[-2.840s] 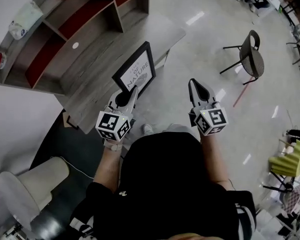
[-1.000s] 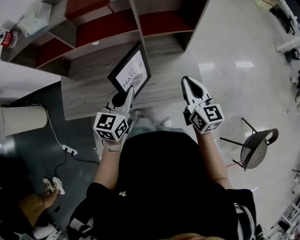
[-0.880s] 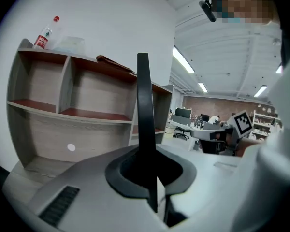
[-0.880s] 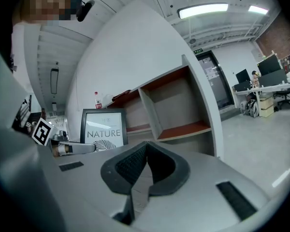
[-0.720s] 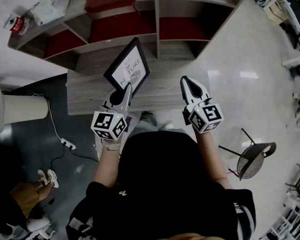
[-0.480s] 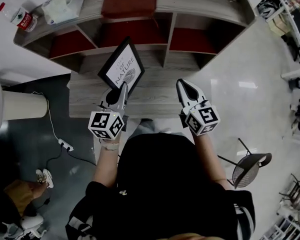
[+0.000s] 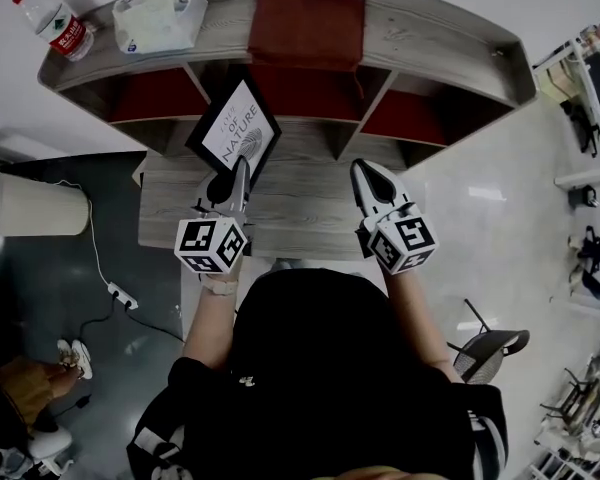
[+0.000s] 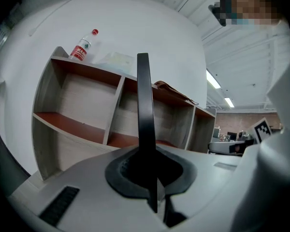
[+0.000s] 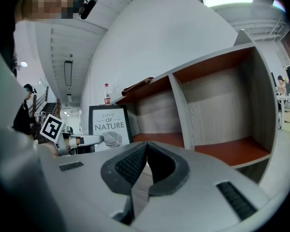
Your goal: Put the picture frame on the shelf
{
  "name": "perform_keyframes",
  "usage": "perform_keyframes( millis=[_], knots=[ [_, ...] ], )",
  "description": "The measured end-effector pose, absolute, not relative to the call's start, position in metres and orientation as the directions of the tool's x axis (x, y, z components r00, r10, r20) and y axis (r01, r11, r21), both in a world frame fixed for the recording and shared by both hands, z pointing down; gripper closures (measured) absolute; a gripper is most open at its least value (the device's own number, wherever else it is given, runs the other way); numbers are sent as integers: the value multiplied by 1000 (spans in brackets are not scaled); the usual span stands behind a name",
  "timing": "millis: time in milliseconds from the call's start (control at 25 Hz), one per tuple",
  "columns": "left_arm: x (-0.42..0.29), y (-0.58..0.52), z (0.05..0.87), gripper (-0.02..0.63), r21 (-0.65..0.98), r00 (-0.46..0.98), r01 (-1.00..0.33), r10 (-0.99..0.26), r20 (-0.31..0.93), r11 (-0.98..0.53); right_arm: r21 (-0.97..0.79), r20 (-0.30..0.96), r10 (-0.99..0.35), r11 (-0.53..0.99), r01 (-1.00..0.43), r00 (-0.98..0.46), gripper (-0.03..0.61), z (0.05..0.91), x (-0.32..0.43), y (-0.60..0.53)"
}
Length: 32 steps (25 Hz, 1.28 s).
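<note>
the left gripper (image 7: 238, 171) is clamped on the lower edge of a black picture frame (image 7: 234, 128), holding it upright in front of the wooden shelf (image 7: 430, 40). the right gripper (image 7: 366, 173) is closed and empty. the frame looks stiff, light and probably glass-fronted, so an edge grip suits it; the shelf's open compartments have reddish boards and stand against a white wall.

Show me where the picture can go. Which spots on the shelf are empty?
The cubbies with red floors look bare. So does the top of the shelf, right of the red cloth. The top's left end is crowded: bottle, tissue pack, cloth. The desk before the cubbies is bare too.
</note>
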<state>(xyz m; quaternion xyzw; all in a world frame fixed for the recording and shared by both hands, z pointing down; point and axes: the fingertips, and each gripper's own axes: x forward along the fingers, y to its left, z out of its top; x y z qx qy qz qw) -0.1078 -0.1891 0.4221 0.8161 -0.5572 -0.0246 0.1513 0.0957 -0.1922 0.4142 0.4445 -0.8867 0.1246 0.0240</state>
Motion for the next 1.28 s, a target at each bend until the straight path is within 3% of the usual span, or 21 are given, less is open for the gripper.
perform_keyframes(
  millis=[560,1280],
  knots=[
    [-129,-214,395,589,304,317,-906,-948,23,-295,-186,184,-788,559,-808,-587,581,422,84,-212],
    [-137,-262,407,589,262,228,-940,-974,8,-219,-171,206,-793,547,-819,-573,582,426,82,-222]
  ],
)
